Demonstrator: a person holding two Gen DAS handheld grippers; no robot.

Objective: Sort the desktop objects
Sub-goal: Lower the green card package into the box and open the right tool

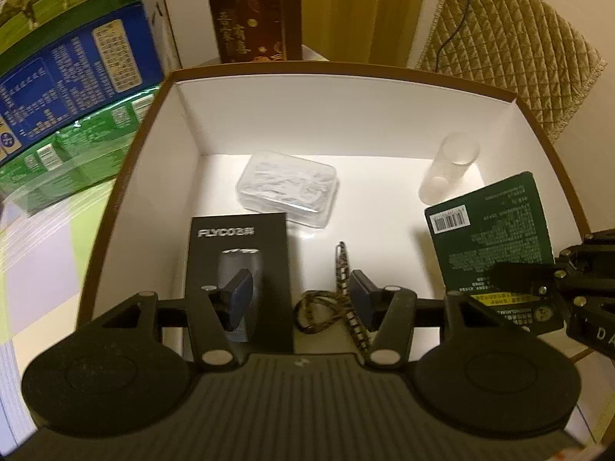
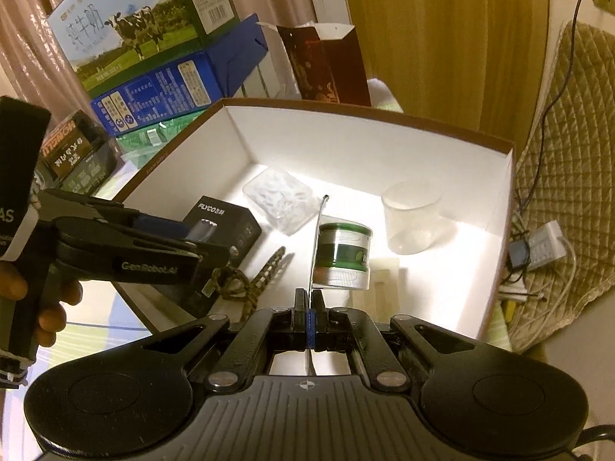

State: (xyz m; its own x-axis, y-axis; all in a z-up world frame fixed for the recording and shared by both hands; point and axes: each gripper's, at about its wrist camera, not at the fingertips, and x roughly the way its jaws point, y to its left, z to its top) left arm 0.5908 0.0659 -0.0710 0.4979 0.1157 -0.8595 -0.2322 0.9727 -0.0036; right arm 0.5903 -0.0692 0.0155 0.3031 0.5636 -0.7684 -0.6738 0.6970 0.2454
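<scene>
In the white-lined open cardboard box (image 1: 184, 146), the black rectangular shaver carton (image 1: 238, 253) lies at the front left; the clear plastic lidded case (image 1: 288, 188) sits just behind it; the braided patterned cord (image 1: 338, 292) lies to its right. The clear plastic cup (image 1: 449, 169) stands at the back right; the flat dark green printed card (image 1: 496, 238) is in front of the cup.

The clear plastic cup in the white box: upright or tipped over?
Upright. The clear plastic cup stands on its base on the floor of the white box, open rim upward, and looks empty; the left wrist view agrees.
</scene>
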